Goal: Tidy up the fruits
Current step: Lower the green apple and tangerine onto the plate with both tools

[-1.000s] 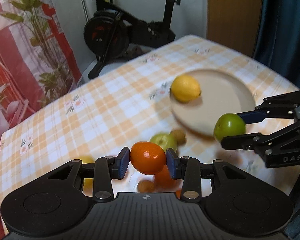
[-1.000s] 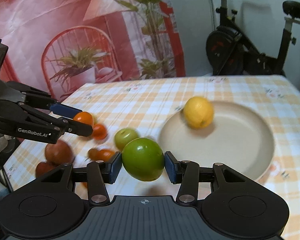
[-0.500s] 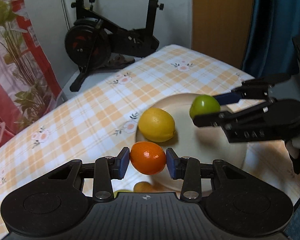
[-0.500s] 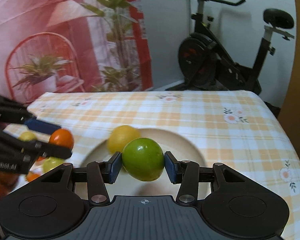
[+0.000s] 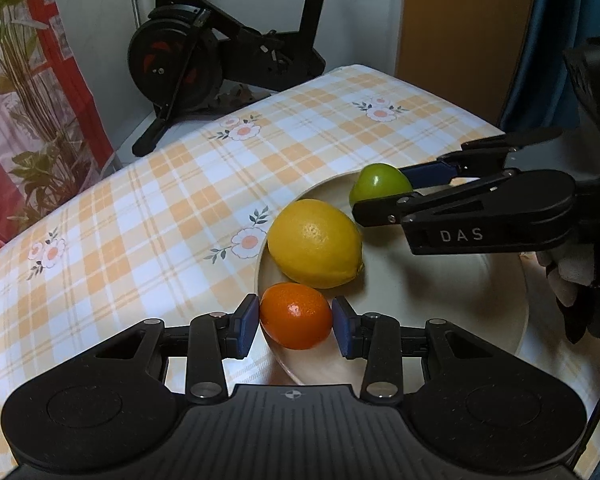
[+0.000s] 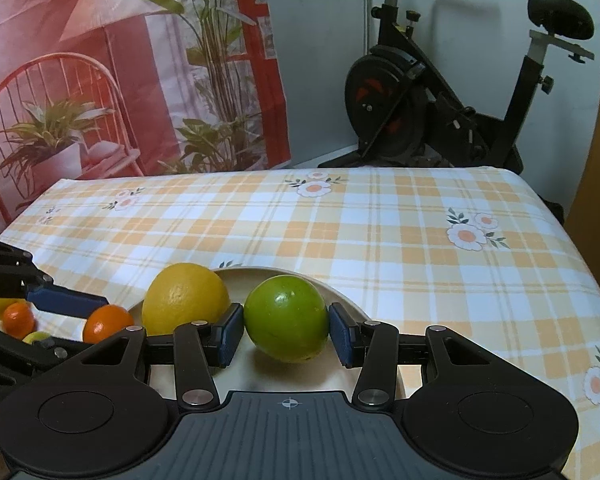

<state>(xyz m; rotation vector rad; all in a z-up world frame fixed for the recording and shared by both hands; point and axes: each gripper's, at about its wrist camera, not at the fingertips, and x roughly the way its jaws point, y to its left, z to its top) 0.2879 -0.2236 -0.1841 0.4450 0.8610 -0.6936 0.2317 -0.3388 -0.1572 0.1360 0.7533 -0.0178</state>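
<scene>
Partly done: lemon (image 5: pixel 315 243) already on plate (image 5: pixel 440 312); left gripper (image 5: pixel 295 325) fingers clamping orange (image 5: pixel 295 315) at rim; right gripper (image 6: pixel 286 332) gripping green fruit (image 6: pixel 286 317) over plate; small fruits (image 6: pixel 18 320) left on worktop (image 6: pixel 380 232).

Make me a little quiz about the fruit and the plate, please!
1. True or false: the lemon lies on the plate.
2. Which fruit is between the left gripper's pads: A the orange fruit, B the green fruit, C the lemon?
3. Fill in: the right gripper holds the ____ fruit.

Key: 1 true; 2 A; 3 green.
</scene>
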